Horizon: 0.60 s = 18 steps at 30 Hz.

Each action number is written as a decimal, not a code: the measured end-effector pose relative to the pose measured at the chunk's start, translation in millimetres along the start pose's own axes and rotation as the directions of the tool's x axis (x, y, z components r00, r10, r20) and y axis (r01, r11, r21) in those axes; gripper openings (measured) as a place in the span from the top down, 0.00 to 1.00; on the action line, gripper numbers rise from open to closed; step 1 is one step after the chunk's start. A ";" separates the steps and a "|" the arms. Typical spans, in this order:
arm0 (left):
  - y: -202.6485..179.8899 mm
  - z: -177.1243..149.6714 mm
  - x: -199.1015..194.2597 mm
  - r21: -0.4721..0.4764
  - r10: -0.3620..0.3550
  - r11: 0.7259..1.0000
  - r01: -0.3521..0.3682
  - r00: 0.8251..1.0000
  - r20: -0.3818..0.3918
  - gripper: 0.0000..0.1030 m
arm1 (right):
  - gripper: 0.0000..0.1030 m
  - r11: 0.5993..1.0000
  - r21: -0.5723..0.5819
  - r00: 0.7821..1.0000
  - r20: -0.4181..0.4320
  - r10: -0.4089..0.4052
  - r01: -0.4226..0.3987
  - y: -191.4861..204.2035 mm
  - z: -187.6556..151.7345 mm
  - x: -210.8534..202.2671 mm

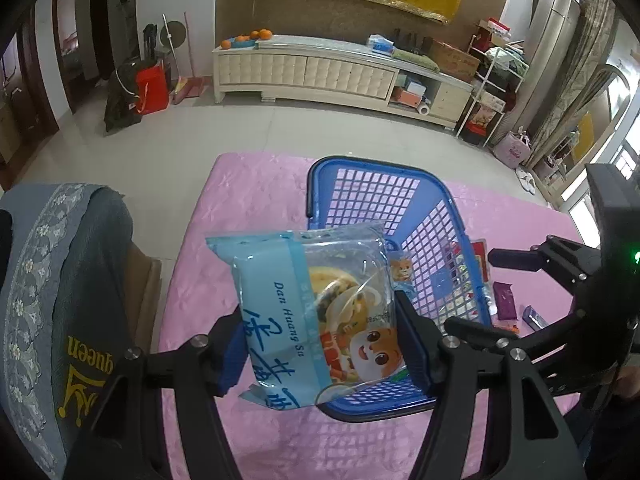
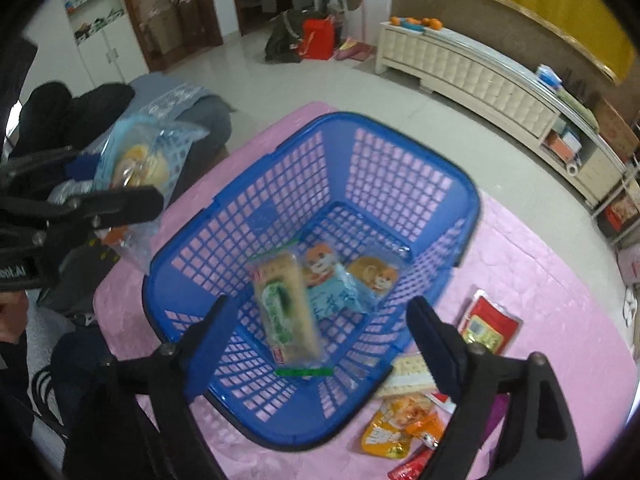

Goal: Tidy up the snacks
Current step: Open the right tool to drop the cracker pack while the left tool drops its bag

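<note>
While its fingers (image 1: 230,354) pinch the lower end of a light blue pastry pack (image 1: 312,300), the left gripper (image 1: 320,354) holds that pack tilted above the near rim of the blue basket (image 1: 360,168). From the right wrist view the same pack (image 2: 140,160) hangs beside the basket's (image 2: 460,184) left wall, outside it. The right gripper (image 2: 320,332) has its fingers (image 2: 430,332) spread wide, gripping nothing, above the basket's near edge. A green cracker pack (image 2: 286,308), blurred, sits between them over the basket floor; whether it touches the floor I cannot tell. Two more light blue packs (image 2: 352,280) lie on the basket bottom. On the pink desk cover (image 2: 540,264), right of the basket, lie a red packet (image 2: 490,326), an orange packet (image 2: 400,428) and a cracker pack (image 2: 408,376).
</note>
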<state>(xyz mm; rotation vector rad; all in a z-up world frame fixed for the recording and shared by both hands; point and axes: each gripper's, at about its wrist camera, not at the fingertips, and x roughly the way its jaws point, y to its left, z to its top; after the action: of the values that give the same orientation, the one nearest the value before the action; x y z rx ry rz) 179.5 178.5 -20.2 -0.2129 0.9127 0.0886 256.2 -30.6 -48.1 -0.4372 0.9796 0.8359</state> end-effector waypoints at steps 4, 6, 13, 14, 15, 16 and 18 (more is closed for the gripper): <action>-8.4 3.7 0.4 0.018 -0.016 1.000 0.016 1.000 0.007 0.39 | 0.09 0.999 0.043 0.999 0.011 -0.034 0.033 -14.3 0.0 -13.9; -13.7 6.4 3.0 0.032 -0.020 0.999 0.020 1.000 0.007 0.39 | 0.09 0.996 0.067 0.998 0.007 -0.064 0.063 -21.3 1.4 -17.6; -26.7 17.2 18.8 0.077 -0.024 0.997 0.024 1.000 -0.004 0.39 | 0.09 0.989 0.124 0.996 0.018 -0.086 0.083 -41.3 4.5 -21.6; -27.9 19.5 21.2 0.081 -0.025 0.996 0.025 1.000 -0.005 0.39 | 0.09 0.988 0.128 0.996 0.017 -0.086 0.083 -43.5 5.5 -20.7; -28.9 20.0 22.2 0.084 -0.026 0.996 0.026 1.000 -0.006 0.39 | 0.09 0.987 0.134 0.996 0.017 -0.089 0.086 -46.4 6.5 -19.7; -29.7 21.5 24.1 0.086 -0.027 0.996 0.027 1.000 -0.006 0.39 | 0.09 0.986 0.141 0.996 0.015 -0.092 0.089 -49.5 7.4 -18.6; -30.0 25.9 28.4 0.089 -0.028 0.996 0.029 1.000 -0.011 0.39 | 0.09 0.983 0.164 0.996 0.014 -0.092 0.088 -58.4 10.6 -16.4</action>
<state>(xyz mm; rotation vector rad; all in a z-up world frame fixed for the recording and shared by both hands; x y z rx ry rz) 221.9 154.6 -23.0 -0.1430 0.9213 0.0201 303.0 -66.6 -30.7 -0.3283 0.9924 0.6719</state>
